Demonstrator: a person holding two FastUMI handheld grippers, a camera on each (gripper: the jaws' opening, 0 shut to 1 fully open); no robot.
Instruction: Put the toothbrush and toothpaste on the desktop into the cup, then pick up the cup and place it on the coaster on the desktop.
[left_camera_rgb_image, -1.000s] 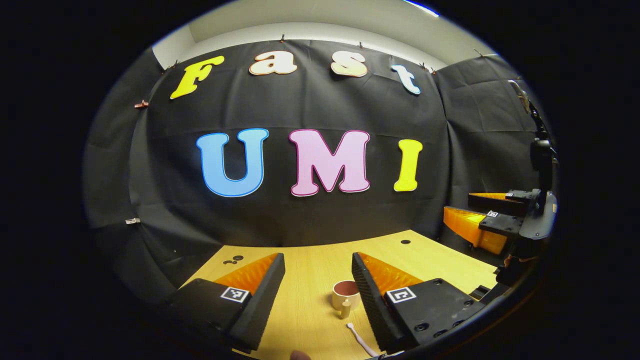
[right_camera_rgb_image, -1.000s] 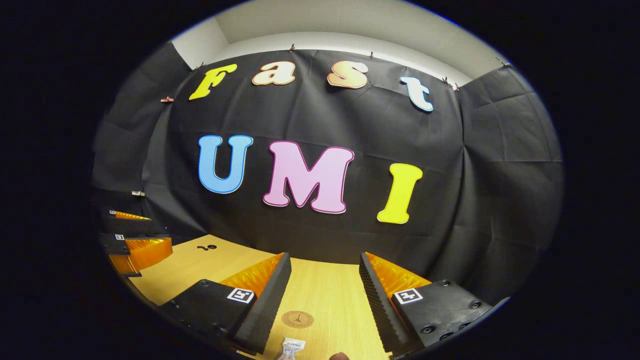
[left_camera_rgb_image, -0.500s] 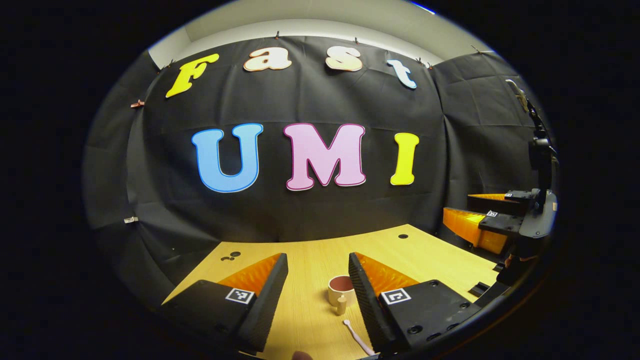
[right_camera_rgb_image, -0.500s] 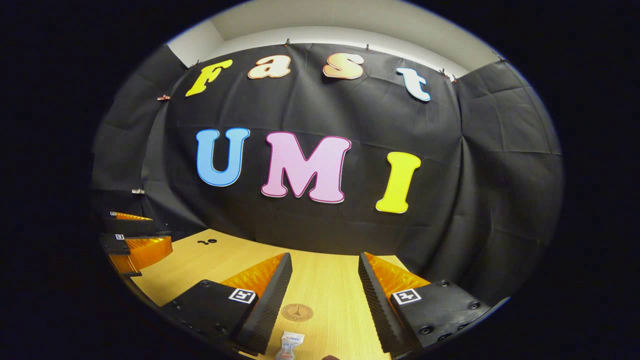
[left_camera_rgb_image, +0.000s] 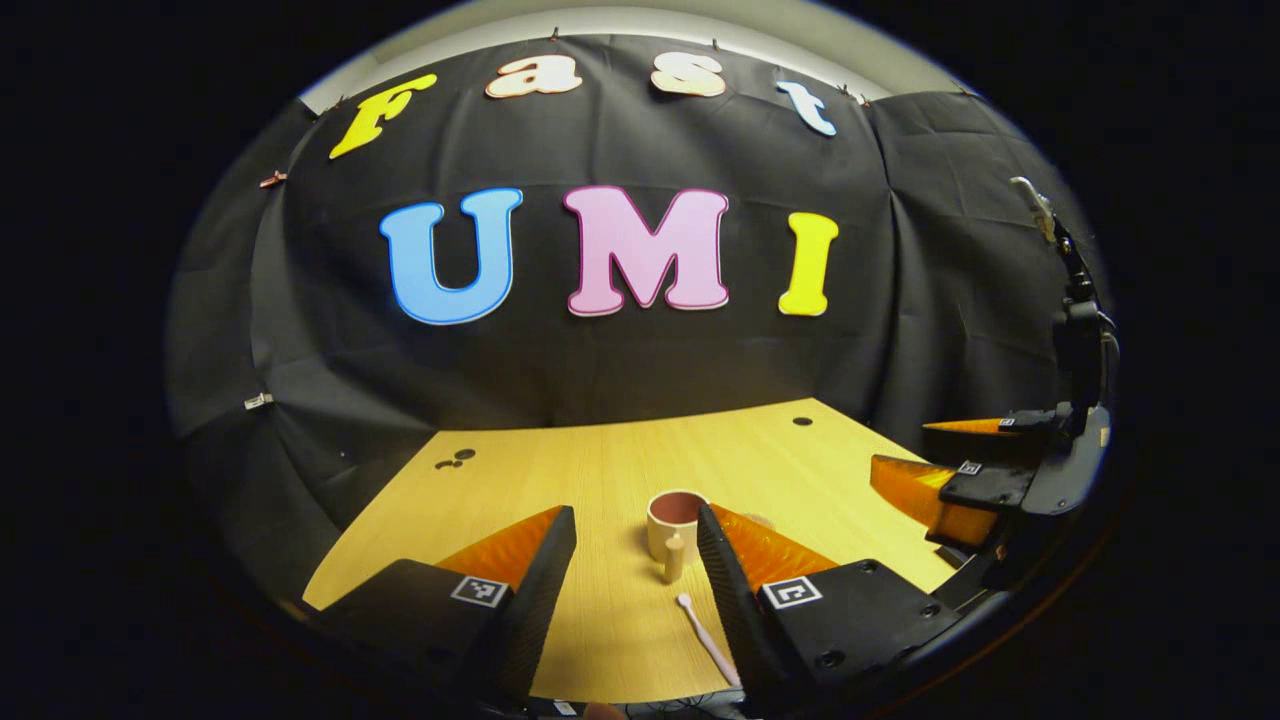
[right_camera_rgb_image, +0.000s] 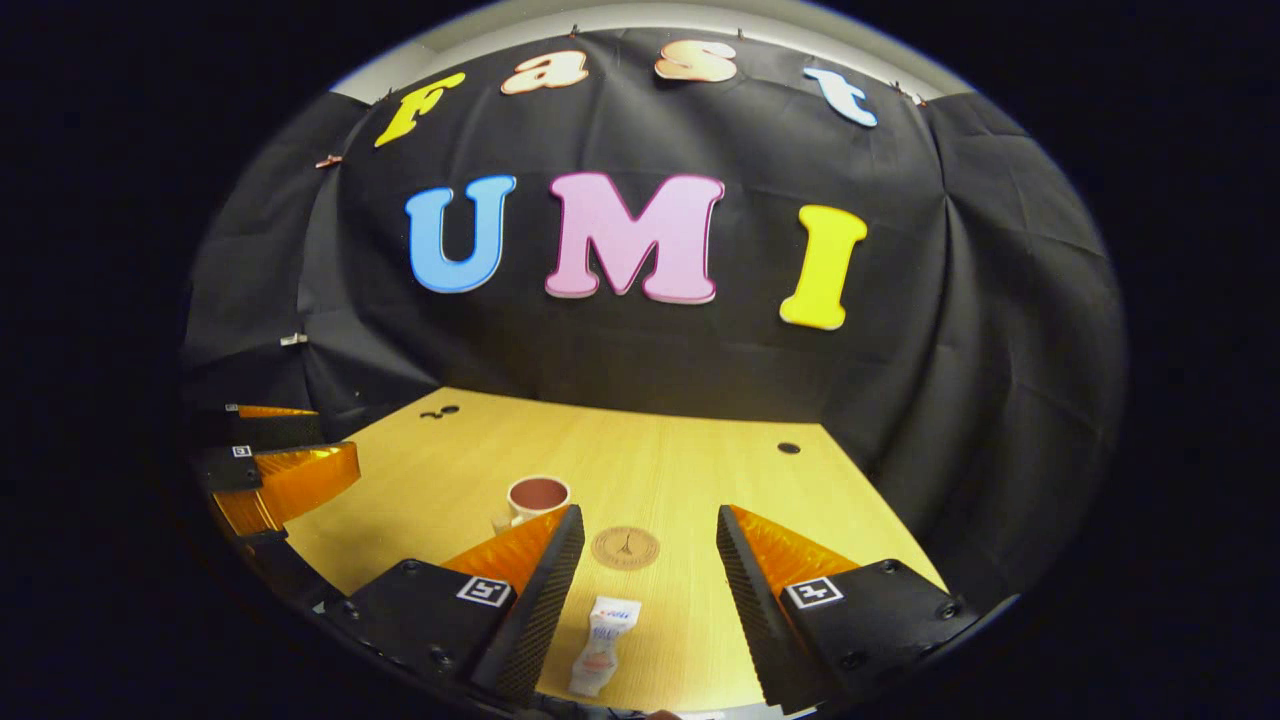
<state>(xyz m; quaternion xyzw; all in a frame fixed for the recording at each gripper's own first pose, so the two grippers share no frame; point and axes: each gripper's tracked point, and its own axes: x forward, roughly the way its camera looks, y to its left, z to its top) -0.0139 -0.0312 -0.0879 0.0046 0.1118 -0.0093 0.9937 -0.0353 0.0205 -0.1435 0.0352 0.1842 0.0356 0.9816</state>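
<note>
Both views have tipped downward since a second ago, so more of the wooden surface (left_camera_rgb_image: 600, 470) fills the lower half of each frame, and the cup, absent from the right gripper view before, now sits in its lower left; the surface is pale wood, with a dark hole (right_camera_rgb_image: 789, 448) near its far right edge; my left tool (left_camera_rgb_image: 632, 560) sits at the bottom of the left gripper view with its fingers spread apart and nothing between them touching either one; my right tool (right_camera_rgb_image: 648, 570) sits at the bottom of the right gripper view, likewise spread and holding nothing; the right tool also shows at the right edge of the left gripper view; the cup (left_camera_rgb_image: 677, 520) stands upright at lower centre, its handle toward me, just beside my left tool's right finger; the round coaster (right_camera_rgb_image: 625, 548) lies flat between my right tool's fingers, lower centre; the toothpaste (right_camera_rgb_image: 603, 645) lies nearer me, below the coaster; the toothbrush (left_camera_rgb_image: 703, 640) lies at bottom centre, below the cup, apart from it.
</note>
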